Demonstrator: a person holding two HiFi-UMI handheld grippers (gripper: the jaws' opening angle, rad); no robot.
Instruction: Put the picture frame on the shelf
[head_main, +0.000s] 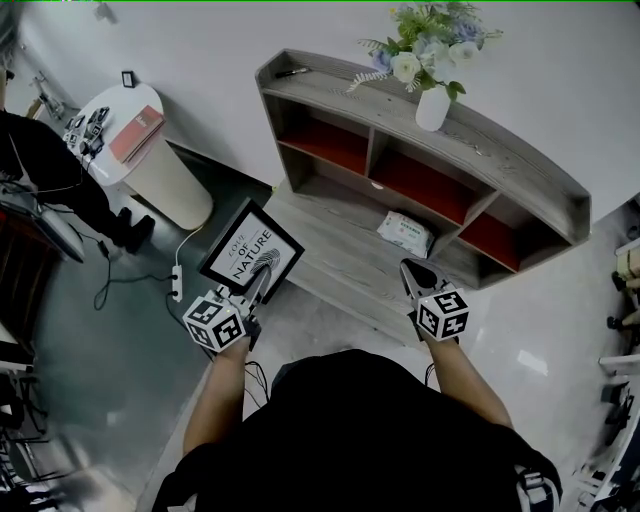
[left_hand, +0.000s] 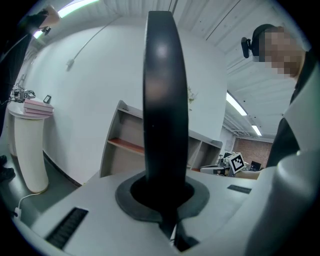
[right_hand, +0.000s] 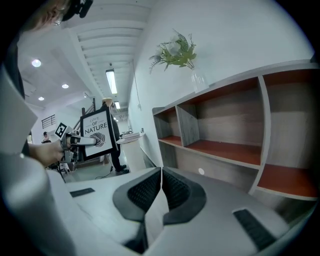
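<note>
The picture frame (head_main: 250, 250) is black with a white "OF NATURE" print. It hangs tilted in the air left of the shelf (head_main: 470, 140), with my left gripper (head_main: 262, 282) shut on its lower edge. In the left gripper view the picture frame (left_hand: 162, 100) stands edge-on between the jaws of the left gripper (left_hand: 165, 192). My right gripper (head_main: 418, 272) is shut and empty, held over the shelf's low front ledge. In the right gripper view the right gripper (right_hand: 161, 175) shows its pads together, and the picture frame (right_hand: 96, 132) appears far left.
The grey shelf has red-floored compartments (right_hand: 225, 147). A white vase of flowers (head_main: 432, 105) stands on top, and a wipes pack (head_main: 405, 232) lies on the front ledge. A white round pedestal (head_main: 150, 160) with books stands at the left, beside a person in black (head_main: 40, 170). Cables lie on the floor (head_main: 140, 280).
</note>
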